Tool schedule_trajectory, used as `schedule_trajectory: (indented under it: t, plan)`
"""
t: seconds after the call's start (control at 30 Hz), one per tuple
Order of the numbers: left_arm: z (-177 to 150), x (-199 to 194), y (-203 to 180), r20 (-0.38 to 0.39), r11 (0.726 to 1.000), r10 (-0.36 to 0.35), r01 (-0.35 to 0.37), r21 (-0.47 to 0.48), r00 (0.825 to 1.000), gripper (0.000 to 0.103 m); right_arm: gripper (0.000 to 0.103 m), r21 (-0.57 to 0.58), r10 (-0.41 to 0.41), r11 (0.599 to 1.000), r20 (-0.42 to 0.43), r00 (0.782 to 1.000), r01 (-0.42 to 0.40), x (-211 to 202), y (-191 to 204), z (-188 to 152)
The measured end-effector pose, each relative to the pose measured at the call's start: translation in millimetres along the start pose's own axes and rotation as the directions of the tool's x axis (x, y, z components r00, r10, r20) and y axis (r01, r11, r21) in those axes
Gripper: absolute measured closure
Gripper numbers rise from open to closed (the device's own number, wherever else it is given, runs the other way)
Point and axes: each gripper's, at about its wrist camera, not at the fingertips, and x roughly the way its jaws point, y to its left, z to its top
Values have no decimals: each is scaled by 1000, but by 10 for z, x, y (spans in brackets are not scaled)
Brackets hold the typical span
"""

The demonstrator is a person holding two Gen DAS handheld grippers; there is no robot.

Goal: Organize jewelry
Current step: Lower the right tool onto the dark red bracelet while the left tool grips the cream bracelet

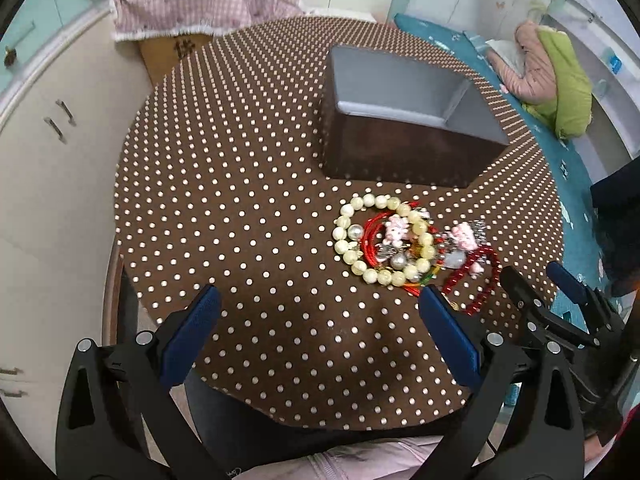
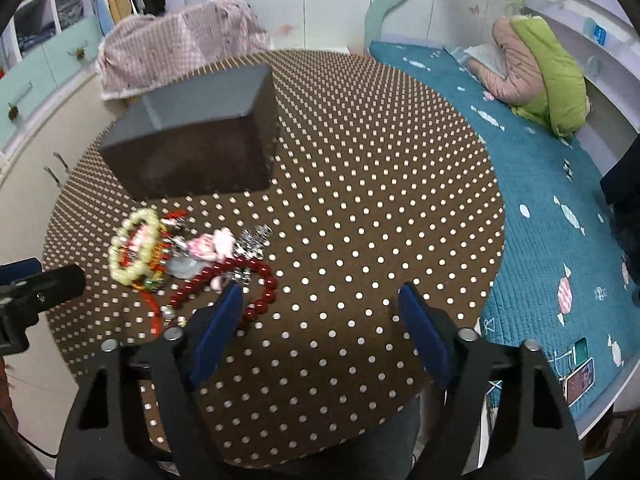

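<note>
Now | jewelry heap [image 1: 416,244] on tabletop [image 1: 240,208], just below open box [image 1: 404,120] | my left fingers [image 1: 320,332] wide, empty, heap up-right | my right fingers [image 2: 320,328] wide, empty; red bead bracelet [image 2: 240,280] by left pad, nearer.

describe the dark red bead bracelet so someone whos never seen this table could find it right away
On the round brown table with white polka dots, a small heap of jewelry lies in front of the open dark box with a grey lining. The dark red bead bracelet lies at the heap's edge farthest from the cream pearl bracelet, the only loop of small glossy dark red beads.
</note>
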Motion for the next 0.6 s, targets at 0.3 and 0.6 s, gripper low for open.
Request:
schedule_trajectory:
  t: [0.3,0.6]
  plan:
    - [229,278,111,-26,998,38,-40,-55,999,16,64,-106,28,994,33,999,-24,168,81,37]
    - [434,356,144,-40,998,7,-9,-56,999,35,96,-110,91,990,18,996,-88,222,-48,136]
